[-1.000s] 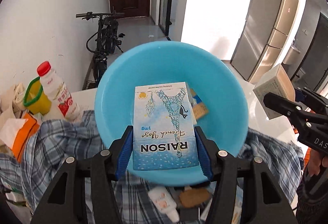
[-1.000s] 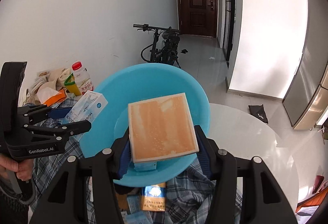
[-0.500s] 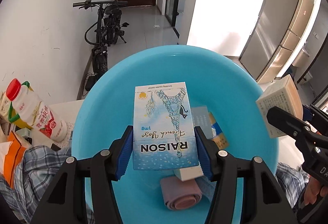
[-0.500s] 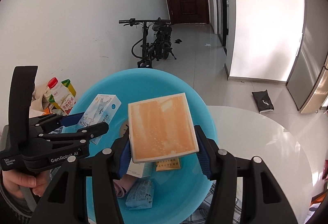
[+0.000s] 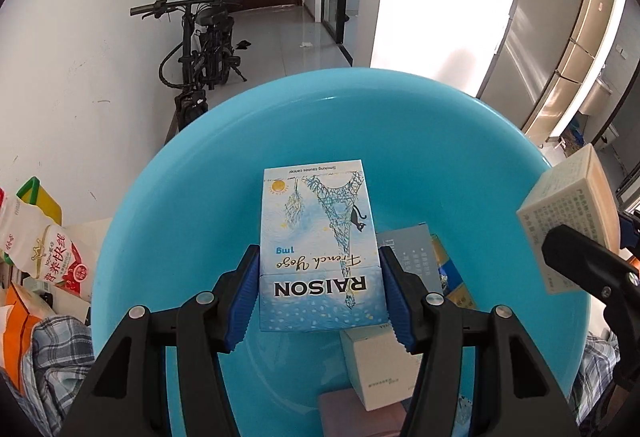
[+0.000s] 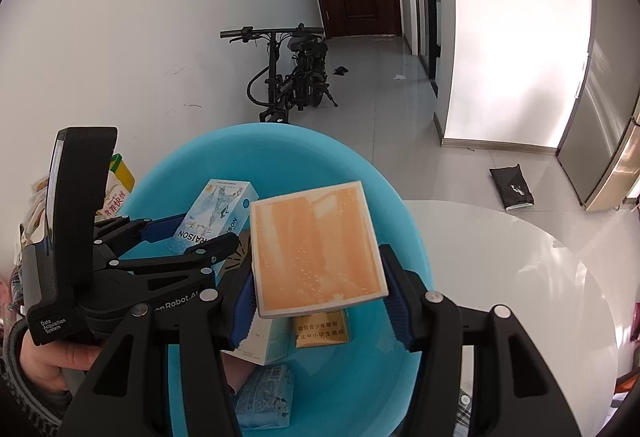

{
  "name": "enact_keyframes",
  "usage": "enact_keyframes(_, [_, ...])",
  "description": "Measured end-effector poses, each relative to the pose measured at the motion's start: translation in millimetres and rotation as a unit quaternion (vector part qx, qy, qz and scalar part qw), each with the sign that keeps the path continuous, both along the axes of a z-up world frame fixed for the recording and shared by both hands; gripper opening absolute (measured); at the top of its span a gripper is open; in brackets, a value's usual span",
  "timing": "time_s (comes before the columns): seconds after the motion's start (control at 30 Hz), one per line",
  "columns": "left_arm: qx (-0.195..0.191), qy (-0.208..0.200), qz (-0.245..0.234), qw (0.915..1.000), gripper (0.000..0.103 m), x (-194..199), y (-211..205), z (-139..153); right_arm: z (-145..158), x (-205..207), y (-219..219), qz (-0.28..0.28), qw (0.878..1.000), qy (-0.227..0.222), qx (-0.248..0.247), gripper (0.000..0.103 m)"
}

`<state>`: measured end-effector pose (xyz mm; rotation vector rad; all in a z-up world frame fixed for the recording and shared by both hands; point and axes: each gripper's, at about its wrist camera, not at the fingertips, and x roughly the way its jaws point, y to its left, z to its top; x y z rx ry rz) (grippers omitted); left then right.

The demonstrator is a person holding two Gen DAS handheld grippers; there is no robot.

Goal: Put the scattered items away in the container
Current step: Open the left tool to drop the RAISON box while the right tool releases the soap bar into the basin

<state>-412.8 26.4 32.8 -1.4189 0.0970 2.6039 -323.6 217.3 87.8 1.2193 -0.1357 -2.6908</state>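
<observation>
a blue cigarette pack is being gripped by the left gripper, its blue pads pressed against both long sides, jaws partly closed around the pack's width. an orange box is being clamped the same way by the right gripper. both are being held above the inside of the blue basin, neither yet released.

several things are already lying in the basin: a white box, a pink item at the bottom edge, a grey-blue pack, and, in the right wrist view, a gold pack and a crinkled blue packet. so part of the tidying is judged as done. a milk bottle, an orange packet and a checked cloth are being left outside the basin on the left; whether they belong to the task cannot be told.

compared with a second ago, the basin is being seen much larger and closer in both views, with its rim now framing both held items. then, the checked cloth and loose items were being shown beneath the grippers; now the basin floor is lying under them. the grips are being kept unchanged.
</observation>
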Motion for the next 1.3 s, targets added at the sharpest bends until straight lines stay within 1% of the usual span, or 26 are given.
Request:
enact_keyframes(0.17, [0.002, -0.009, 0.002, 1.0, 0.06, -5, 6, -6, -5, -8, -6, 0.003, 1.0, -0.01, 0.005, 0.054])
enact_keyframes(0.33, [0.004, -0.024, 0.005, 0.9997, 0.06, -10, 11, -14, -6, -9, -3, -0.009, 1.0, -0.015, -0.017, 0.054])
enact_keyframes(0.5, [0.0, -0.034, 0.008, 0.9994, 0.06, -17, 14, -22, -6, -11, -8, -0.006, 1.0, -0.013, -0.007, 0.054])
enact_keyframes(0.77, [-0.005, -0.027, 0.003, 0.9996, 0.06, -18, 17, -25, -8, -12, -6, -0.009, 1.0, -0.017, -0.004, 0.054])
enact_keyframes(0.87, [-0.016, -0.026, 0.004, 0.9995, 0.06, -17, 18, -24, -9, -11, -4, -0.01, 1.0, -0.016, -0.006, 0.054])
enact_keyframes(0.93, [-0.027, -0.025, 0.012, 0.9992, 0.064, -17, 16, -22, -9, -11, -4, -0.01, 1.0, -0.017, -0.006, 0.054])
enact_keyframes(0.97, [-0.028, -0.021, 0.015, 0.9993, 0.069, -16, 14, -20, -9, -10, -3, -0.01, 1.0, -0.017, -0.005, 0.054])
enact_keyframes(1.0, [-0.025, -0.017, 0.017, 0.9994, 0.071, -16, 13, -17, -8, -10, -3, -0.01, 1.0, -0.016, -0.005, 0.054])
enact_keyframes(1.2, [-0.006, 0.003, 0.027, 0.9996, 0.071, -2, 0, 4, -7, -8, -3, -0.01, 1.0, -0.015, -0.003, 0.054])
enact_keyframes(1.3, [-0.005, 0.016, 0.033, 0.9993, 0.071, 11, -9, 18, -5, -7, -5, -0.009, 1.0, -0.016, 0.0, 0.054])
